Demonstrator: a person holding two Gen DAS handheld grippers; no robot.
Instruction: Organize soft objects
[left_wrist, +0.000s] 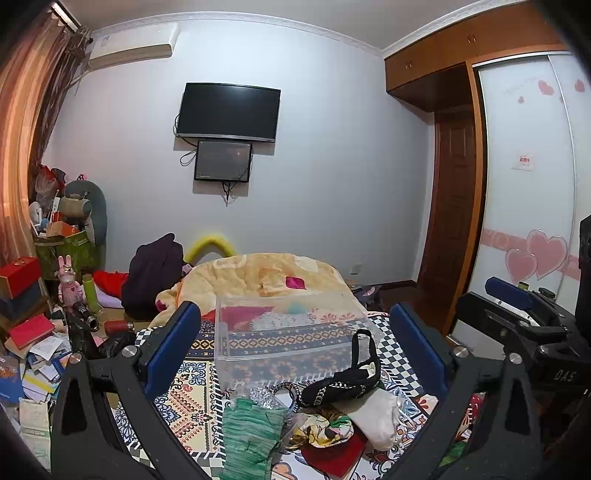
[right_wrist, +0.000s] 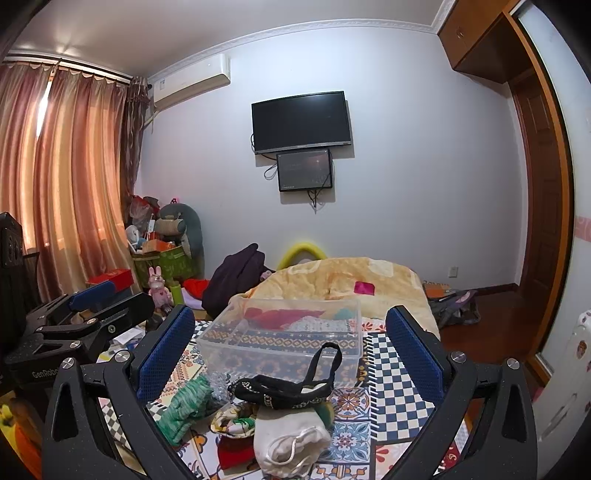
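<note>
A pile of soft items lies on the patterned bedspread: a green knit piece (left_wrist: 251, 432) (right_wrist: 183, 406), a black patterned pouch with a strap (left_wrist: 343, 384) (right_wrist: 288, 387), a white drawstring bag (left_wrist: 380, 417) (right_wrist: 288, 439), a floral cloth (left_wrist: 325, 428) (right_wrist: 236, 424) and a red cloth (left_wrist: 332, 458). A clear plastic box (left_wrist: 280, 328) (right_wrist: 280, 332) behind them holds red and pale fabrics. My left gripper (left_wrist: 295, 347) is open and empty above the pile. My right gripper (right_wrist: 291, 350) is open and empty above it too.
A yellow blanket (left_wrist: 266, 273) (right_wrist: 343, 277) is heaped beyond the box. Dark clothing (left_wrist: 155, 273) lies at its left. Boxes, books and toys (left_wrist: 33, 332) clutter the floor at left. A wardrobe (left_wrist: 524, 184) stands at right. A TV (left_wrist: 229, 110) hangs on the wall.
</note>
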